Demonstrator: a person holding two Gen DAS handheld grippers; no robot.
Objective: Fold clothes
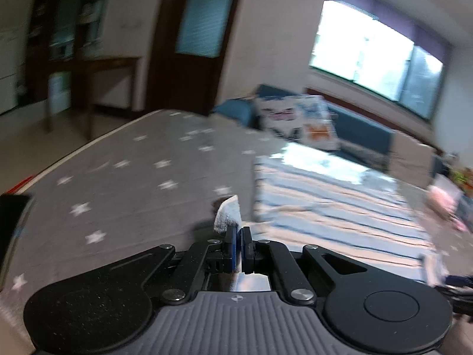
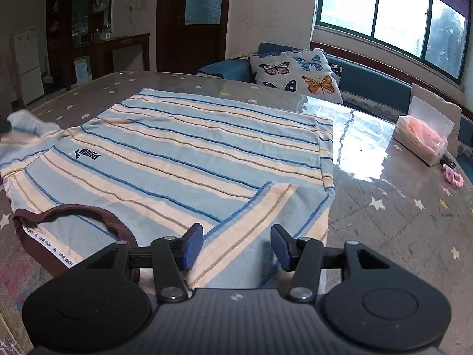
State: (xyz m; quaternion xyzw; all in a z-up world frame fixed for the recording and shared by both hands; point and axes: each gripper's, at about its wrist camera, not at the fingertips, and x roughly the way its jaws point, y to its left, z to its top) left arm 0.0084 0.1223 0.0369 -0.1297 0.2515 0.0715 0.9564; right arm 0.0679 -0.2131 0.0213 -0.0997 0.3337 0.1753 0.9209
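A blue and cream striped T-shirt (image 2: 183, 153) lies flat on the star-print table (image 2: 384, 207), brown collar (image 2: 74, 216) near me, right sleeve (image 2: 251, 222) folded onto the body. My right gripper (image 2: 236, 244) is open just above that folded sleeve, holding nothing. My left gripper (image 1: 239, 236) is shut on a bit of the shirt's left sleeve (image 1: 227, 214); that lifted sleeve shows at the far left of the right wrist view (image 2: 26, 127). The left wrist view is blurred and shows the shirt (image 1: 325, 201) to its right.
A tissue box (image 2: 422, 139) and a pink item (image 2: 452, 174) sit on the table at the right. A blue sofa with a butterfly cushion (image 2: 298, 71) stands behind the table under a window. A dark cabinet and door are at the back left.
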